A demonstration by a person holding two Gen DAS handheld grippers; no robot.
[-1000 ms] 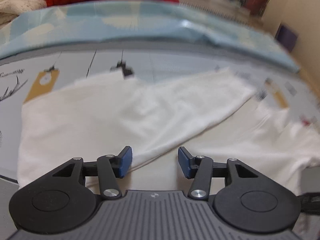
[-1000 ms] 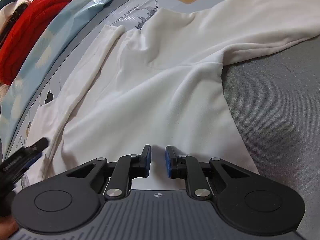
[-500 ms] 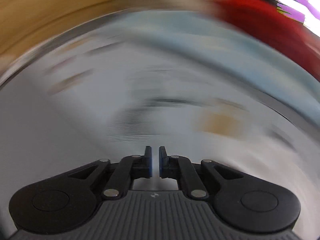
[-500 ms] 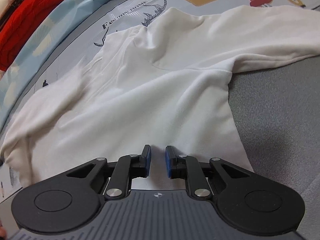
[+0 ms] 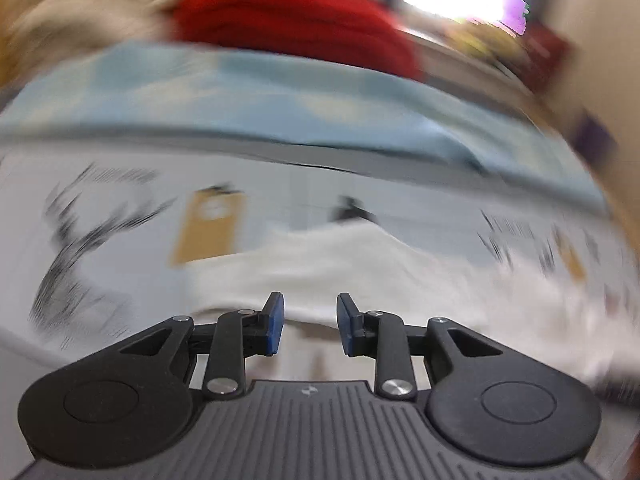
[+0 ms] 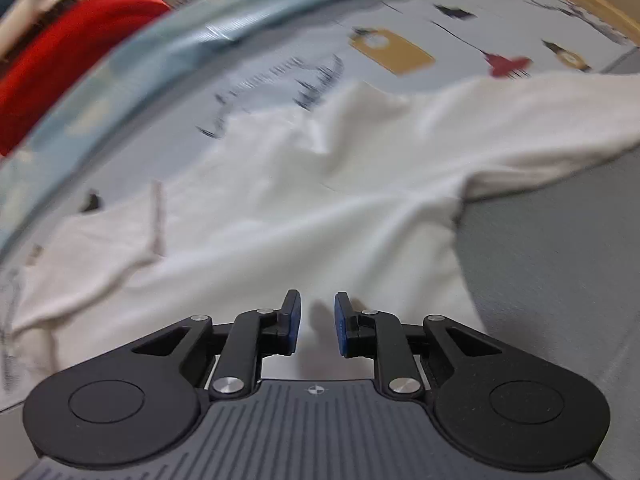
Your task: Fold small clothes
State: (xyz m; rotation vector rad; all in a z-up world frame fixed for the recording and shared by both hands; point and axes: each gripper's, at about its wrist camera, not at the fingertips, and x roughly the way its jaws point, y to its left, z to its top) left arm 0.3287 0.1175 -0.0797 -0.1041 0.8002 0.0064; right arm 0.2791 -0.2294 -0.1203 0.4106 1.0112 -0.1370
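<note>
A white long-sleeved top (image 6: 320, 208) lies spread on the printed grey sheet (image 6: 400, 20). One sleeve (image 6: 540, 120) stretches to the right, and the other sleeve (image 6: 100, 248) lies bent at the left with its cuff up. My right gripper (image 6: 318, 308) hovers over the top's lower body, jaws opening a little, nothing between the blue pads. In the blurred left wrist view my left gripper (image 5: 310, 312) hangs over the near edge of the white top (image 5: 360, 264), jaws opening and empty.
A light blue cloth (image 5: 280, 112) runs along the far side of the sheet. Behind it lie a red knit (image 5: 288, 20) and a cream knit (image 5: 80, 8). Plain grey surface (image 6: 560, 260) lies right of the top.
My left gripper closed empty while its view swung away, then came back over the top with jaws parted. The left sleeve shifted and now lies bent. My right gripper rose slightly.
</note>
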